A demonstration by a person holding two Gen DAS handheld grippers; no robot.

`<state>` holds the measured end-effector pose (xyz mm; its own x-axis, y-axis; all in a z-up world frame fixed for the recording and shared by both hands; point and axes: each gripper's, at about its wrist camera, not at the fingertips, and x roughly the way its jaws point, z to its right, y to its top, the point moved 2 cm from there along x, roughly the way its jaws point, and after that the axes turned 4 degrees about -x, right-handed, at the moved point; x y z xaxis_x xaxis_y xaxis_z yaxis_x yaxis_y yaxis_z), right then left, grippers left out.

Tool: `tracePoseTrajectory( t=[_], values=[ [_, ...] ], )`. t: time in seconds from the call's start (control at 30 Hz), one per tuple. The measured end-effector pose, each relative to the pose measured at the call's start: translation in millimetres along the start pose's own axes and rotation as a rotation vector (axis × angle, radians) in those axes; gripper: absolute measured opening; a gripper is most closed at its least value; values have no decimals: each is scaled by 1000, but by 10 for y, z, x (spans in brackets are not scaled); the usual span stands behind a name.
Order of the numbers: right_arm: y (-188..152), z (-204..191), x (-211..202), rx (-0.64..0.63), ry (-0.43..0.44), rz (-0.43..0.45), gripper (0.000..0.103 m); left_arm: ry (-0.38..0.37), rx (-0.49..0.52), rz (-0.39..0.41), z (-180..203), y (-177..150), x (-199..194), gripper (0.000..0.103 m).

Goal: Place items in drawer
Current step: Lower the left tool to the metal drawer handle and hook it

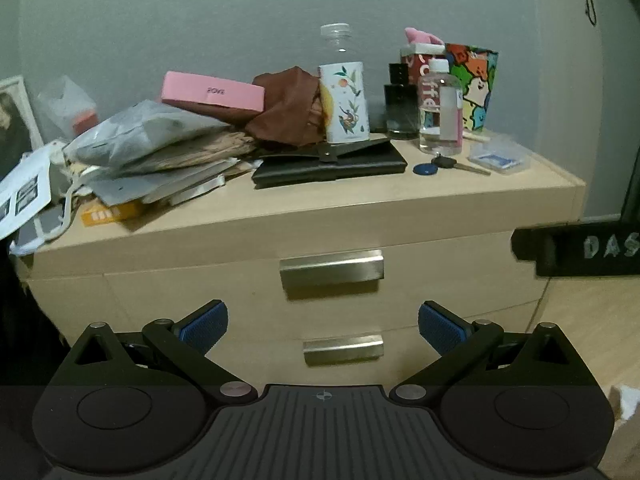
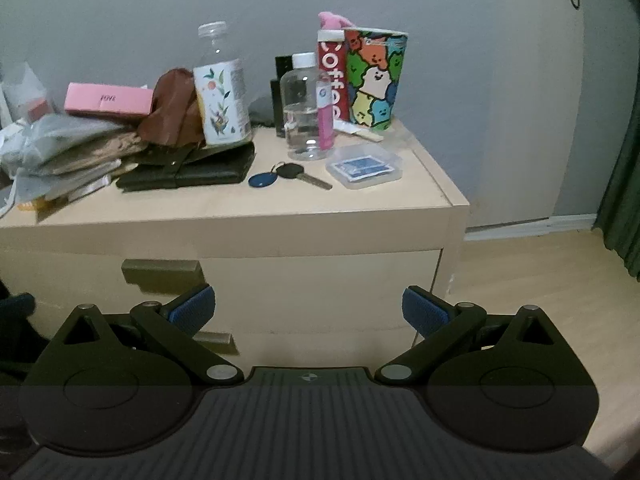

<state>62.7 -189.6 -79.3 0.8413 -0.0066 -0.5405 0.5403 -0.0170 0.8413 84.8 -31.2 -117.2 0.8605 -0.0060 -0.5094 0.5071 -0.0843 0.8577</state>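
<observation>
A light wood nightstand (image 1: 360, 200) has two shut drawers, with a metal top handle (image 1: 331, 268) and a lower handle (image 1: 343, 349). My left gripper (image 1: 323, 324) hangs open and empty in front of the drawers, level with the gap between the handles. My right gripper (image 2: 308, 308) is also open and empty, facing the nightstand (image 2: 280, 208) front right of the top handle (image 2: 162, 271). On top lie a black wallet (image 1: 332, 162), a key with a blue fob (image 1: 440, 166), a clear card case (image 1: 500, 156), a floral bottle (image 1: 344, 96) and a pink box (image 1: 212, 94).
A pile of papers and bags (image 1: 140, 160) covers the left of the top. At the back right stand a clear bottle (image 2: 306, 112), a dark perfume bottle (image 1: 400, 104), a coffee carton (image 2: 330, 76) and a colourful cup (image 2: 376, 80). Wood floor (image 2: 540, 280) lies to the right.
</observation>
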Motion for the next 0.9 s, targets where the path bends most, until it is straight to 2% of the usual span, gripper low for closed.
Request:
tracePoseTrajectory(
  t=[0.27,0.4,0.5,0.7,0.83,0.9],
  values=[
    [-44,142,-103,59,-9,42,103,-16,-47,54,47,-3,253,103],
    [14,139,-5,62,-19,52,103,-2,-44,62,57,-48,396,103],
    [-71,115,-196,60,-23,55,103,8,-42,68,64,-81,503,103],
    [2,133,-193,62,-17,72,103,31,-29,66,105,-113,706,103],
    [148,154,-80,73,-13,80,103,40,-57,53,95,-139,833,103],
    [293,182,186,76,-11,81,103,32,-75,57,87,-137,881,103]
  ],
)
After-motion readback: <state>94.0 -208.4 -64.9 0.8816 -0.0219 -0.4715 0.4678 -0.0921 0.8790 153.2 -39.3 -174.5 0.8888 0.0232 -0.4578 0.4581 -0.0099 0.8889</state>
